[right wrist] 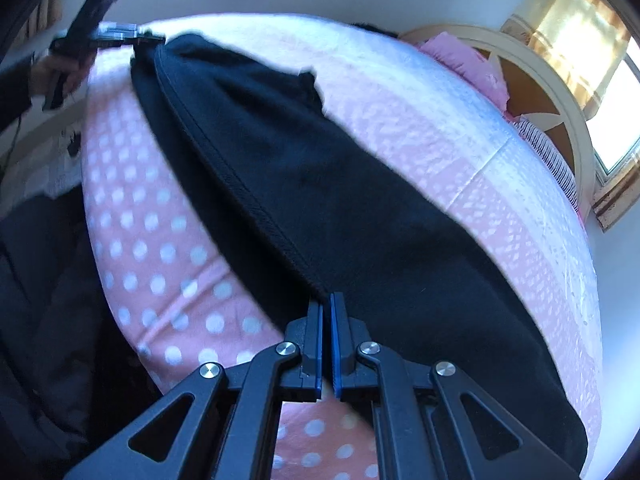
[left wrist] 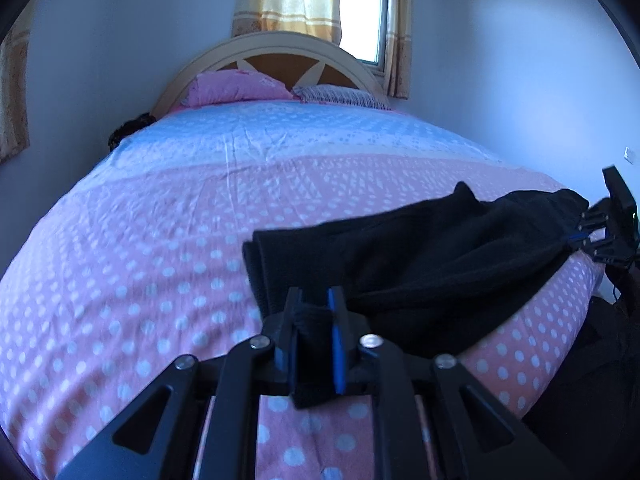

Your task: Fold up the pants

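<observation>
Left wrist view, bottom centre: left gripper (left wrist: 315, 300) clamped on a thick bunch of the black pants (left wrist: 420, 264), dark cloth wedged between the blue-lined fingers (left wrist: 335, 320) and hanging out below them. Beyond the tips, pants spread rightward across the lower right of the frame over the pink polka-dot bedspread (left wrist: 132, 272), one end folded into stacked layers just above the gripper. At the far right edge, right gripper (left wrist: 580, 236) pinching the opposite end of the pants, cloth stretched taut toward it. Further up, pink pillow (left wrist: 236, 88) and striped pillow (left wrist: 340, 95) against the arched headboard (left wrist: 280, 46); curtained window (left wrist: 364, 20) at top centre.

Right wrist view, bottom centre: right gripper (right wrist: 326, 300) with fingers drawn almost together, only a thin slit between the blue pads (right wrist: 335, 344), a seamed edge of the pants (right wrist: 340, 208) running into the tips. From there a wide black band climbing diagonally to the upper left, stitched hem along its left side. At the upper left, left gripper (right wrist: 154, 38) biting the far end, held by a hand (right wrist: 60, 74) in a dark sleeve — seen only in this view. Dark clothing of the person along the left edge, beside the bedspread (right wrist: 160, 248). Headboard (right wrist: 560, 92) and pillows at upper right.
</observation>
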`<state>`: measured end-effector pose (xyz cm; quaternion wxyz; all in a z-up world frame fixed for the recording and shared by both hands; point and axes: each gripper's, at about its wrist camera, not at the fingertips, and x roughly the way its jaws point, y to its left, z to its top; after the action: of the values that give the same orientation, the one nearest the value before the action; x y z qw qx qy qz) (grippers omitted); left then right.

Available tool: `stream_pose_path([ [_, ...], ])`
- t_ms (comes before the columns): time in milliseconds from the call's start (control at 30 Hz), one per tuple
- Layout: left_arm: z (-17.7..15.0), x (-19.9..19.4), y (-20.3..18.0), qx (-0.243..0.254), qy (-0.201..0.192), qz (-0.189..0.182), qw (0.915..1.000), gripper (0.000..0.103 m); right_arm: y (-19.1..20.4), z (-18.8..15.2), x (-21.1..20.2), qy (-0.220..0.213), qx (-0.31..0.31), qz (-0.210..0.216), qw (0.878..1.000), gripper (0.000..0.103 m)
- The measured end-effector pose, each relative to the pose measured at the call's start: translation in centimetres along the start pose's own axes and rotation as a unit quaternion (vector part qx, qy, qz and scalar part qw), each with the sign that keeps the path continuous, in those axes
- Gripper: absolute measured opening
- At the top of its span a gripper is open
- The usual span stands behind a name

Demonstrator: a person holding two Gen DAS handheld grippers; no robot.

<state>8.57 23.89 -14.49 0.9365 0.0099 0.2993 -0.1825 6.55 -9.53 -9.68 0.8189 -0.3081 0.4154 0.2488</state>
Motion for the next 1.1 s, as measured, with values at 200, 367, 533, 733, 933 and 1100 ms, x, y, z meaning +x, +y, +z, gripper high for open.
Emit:
stream_pose_path([
  [200,-0.7,-2.9,2.5,-0.018,-0.015,0.014,0.9996,0.058,-0.3,-0.2,0.3,0.005,0.027,0.012,1.0,0.003],
  [367,-1.2,-5.1,5.2,-0.068,-0.022,0.039,0.9967,0.062,0.0,0.2,1.2,0.011,-0.002,-0.013,1.0,0.004],
  [533,-0.1,-4.6,4.9,-0.11,-0.041,0.014,0.993,0.062,0.4,0.2,1.3,0.012,-0.011,-0.021,1.0,0.004],
  [733,2.5,0.3,2.7,-0.112,0.017,-0.009,0.9936,0.057,0.1,0.4,1.4,0.022,-0.004,-0.012,1.0,0.005],
  [933,3.3,3.3,2.3,-0.113,0.063,0.0,0.9915,0.044,0.6,0.4,1.4,0.02,-0.011,-0.021,1.0,0.005],
  [1100,3.9,3.5,1.4,-0.092,0.067,0.009,0.9934,0.008,0.7,0.1,1.3,0.012,-0.007,-0.021,1.0,0.005],
])
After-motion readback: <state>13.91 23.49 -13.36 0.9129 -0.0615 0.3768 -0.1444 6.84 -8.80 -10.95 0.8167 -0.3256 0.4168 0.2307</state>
